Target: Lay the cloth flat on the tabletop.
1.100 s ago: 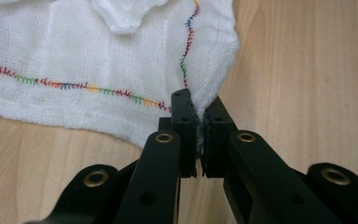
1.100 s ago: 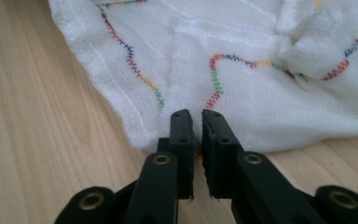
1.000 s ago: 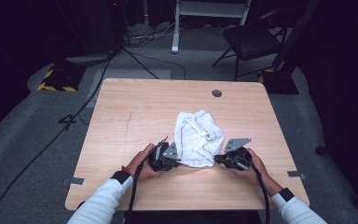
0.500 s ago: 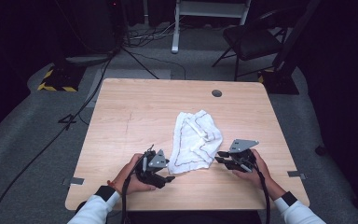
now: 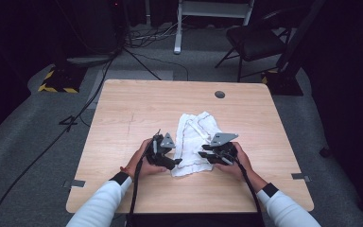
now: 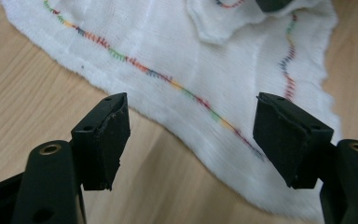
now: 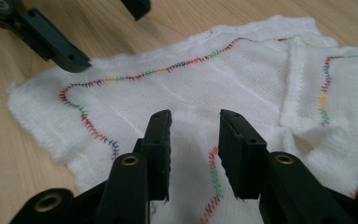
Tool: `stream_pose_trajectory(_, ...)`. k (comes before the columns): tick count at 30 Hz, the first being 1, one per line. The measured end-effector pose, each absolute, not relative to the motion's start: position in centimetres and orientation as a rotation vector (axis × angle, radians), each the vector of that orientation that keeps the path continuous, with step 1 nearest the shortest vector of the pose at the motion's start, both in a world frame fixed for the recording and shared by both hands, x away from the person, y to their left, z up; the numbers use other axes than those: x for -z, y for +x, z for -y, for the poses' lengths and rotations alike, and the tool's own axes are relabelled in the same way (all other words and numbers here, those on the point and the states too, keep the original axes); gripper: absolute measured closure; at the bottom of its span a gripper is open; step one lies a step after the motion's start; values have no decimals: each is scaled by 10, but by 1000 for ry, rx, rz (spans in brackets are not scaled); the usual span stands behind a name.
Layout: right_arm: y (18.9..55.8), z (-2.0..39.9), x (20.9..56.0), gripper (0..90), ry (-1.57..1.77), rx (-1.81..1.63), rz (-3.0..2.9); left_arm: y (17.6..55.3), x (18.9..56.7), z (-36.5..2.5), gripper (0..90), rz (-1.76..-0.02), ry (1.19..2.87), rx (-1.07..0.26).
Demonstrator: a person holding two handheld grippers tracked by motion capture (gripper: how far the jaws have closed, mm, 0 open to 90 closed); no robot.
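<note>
Where the white cloth (image 5: 196, 142) lay crumpled mid-tabletop (image 5: 123, 113), long axis running away from the person, the left hand-held gripper (image 5: 166, 160) and right hand-held gripper (image 5: 209, 153), jaws just opened and gripping nothing, flanked its near end.

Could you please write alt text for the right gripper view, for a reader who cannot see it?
The right gripper hovers low over a white cloth with multicoloured zigzag stitching, its two black jaws slightly apart with nothing pinched between them. The cloth lies partly folded on a light wooden table, and the left gripper shows at the top left.
</note>
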State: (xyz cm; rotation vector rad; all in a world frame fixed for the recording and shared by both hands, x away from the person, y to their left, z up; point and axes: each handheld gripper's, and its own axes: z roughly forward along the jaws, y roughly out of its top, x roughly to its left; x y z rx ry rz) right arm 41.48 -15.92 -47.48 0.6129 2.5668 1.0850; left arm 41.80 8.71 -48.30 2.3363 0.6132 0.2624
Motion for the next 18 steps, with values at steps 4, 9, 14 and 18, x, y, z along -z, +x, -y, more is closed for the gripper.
stream_pose_trajectory(4, 424, 148, 480, 571, 625, -1017, -2576, 435, 489, -76, 276, -640, 2357, -273)
stream_pose_trajectory(9, 428, 148, 488, 585, 648, -982, -2606, 447, 492, -68, 320, -644, 2366, -245)
stream_pose_trajectory(14, 423, 152, 487, 801, 610, -960, -2601, 446, 492, -70, 376, -640, 2368, -221)
stream_pose_trajectory(18, 419, 162, 485, 838, 602, -947, -2593, 443, 491, -71, 387, -636, 2371, -225)
